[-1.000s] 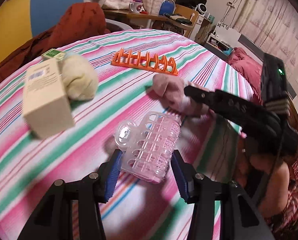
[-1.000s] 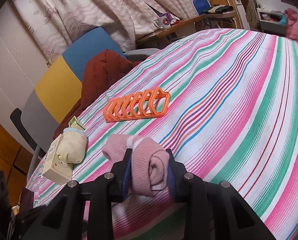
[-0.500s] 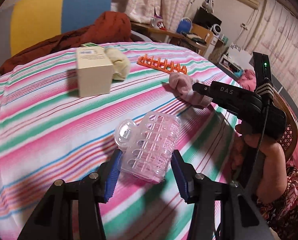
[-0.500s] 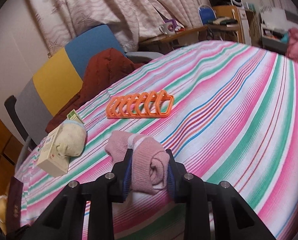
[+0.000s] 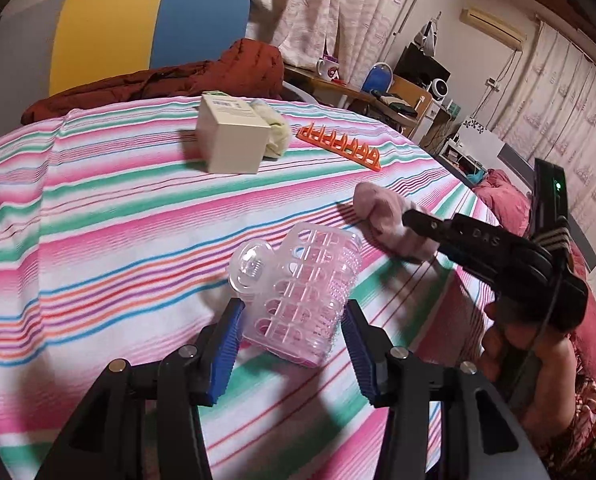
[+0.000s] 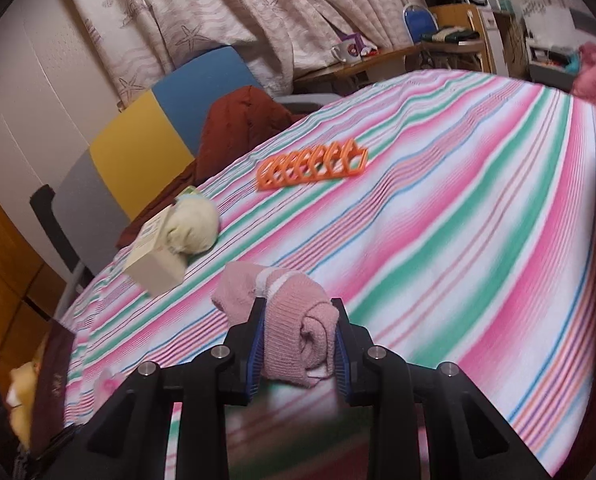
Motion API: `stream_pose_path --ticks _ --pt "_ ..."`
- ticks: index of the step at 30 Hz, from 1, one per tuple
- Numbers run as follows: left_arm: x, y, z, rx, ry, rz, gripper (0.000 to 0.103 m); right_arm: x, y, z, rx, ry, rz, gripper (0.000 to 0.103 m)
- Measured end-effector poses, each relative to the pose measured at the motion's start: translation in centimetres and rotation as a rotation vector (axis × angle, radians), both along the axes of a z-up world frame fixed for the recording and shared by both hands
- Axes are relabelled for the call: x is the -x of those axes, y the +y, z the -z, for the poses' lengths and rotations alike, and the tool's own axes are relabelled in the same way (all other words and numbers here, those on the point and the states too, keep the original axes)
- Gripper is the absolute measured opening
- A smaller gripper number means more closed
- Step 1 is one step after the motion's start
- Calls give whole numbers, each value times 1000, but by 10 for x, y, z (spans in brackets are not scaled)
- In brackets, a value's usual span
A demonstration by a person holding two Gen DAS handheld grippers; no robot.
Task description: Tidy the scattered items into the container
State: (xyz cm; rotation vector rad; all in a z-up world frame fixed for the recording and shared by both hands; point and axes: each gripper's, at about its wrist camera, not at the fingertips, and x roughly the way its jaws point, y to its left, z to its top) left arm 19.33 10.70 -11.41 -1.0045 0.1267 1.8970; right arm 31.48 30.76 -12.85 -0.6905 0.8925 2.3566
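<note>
My left gripper is shut on a clear pink plastic holder with a suction cup, carried over the striped tablecloth. Between the blue pads of my right gripper sits a rolled pink sock, gripped tight. The left wrist view shows that same right gripper and sock at the right, with a hand under them. On the cloth lie a cream box, a pale yellow sock leaning against it, and an orange rack.
A dark brown bag with something yellow beside it stands at the table's near left edge. A rust-red garment hangs over a chair with a yellow and blue back behind the table. A desk with a mug stands further back.
Both grippers have travelled across the table with their loads still gripped. In the right wrist view the box and yellow sock have come closer and the brown bag has appeared at the left.
</note>
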Motion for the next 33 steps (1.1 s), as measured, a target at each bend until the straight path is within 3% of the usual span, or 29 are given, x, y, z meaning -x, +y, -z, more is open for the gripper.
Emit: stream_pose_path --ticks 10,16,22,25,33 --pt "-13 -50 -5 -8 -3 -21 50 14 -51 -3 120 -8 -138 30" --pt "-13 -94 -26 -76 5 -79 50 30 -89 -15 148 23 -236 30" --pt "-11 -135 -60 -151 102 -148 50 47 -124 -39 135 63 -327 30" --pt "-9 -162 -74 -164 151 -199 50 58 -142 -51 133 90 -379 30" --pt "14 -248 -84 -161 146 -429 50 98 -209 -77 121 130 -578 30"
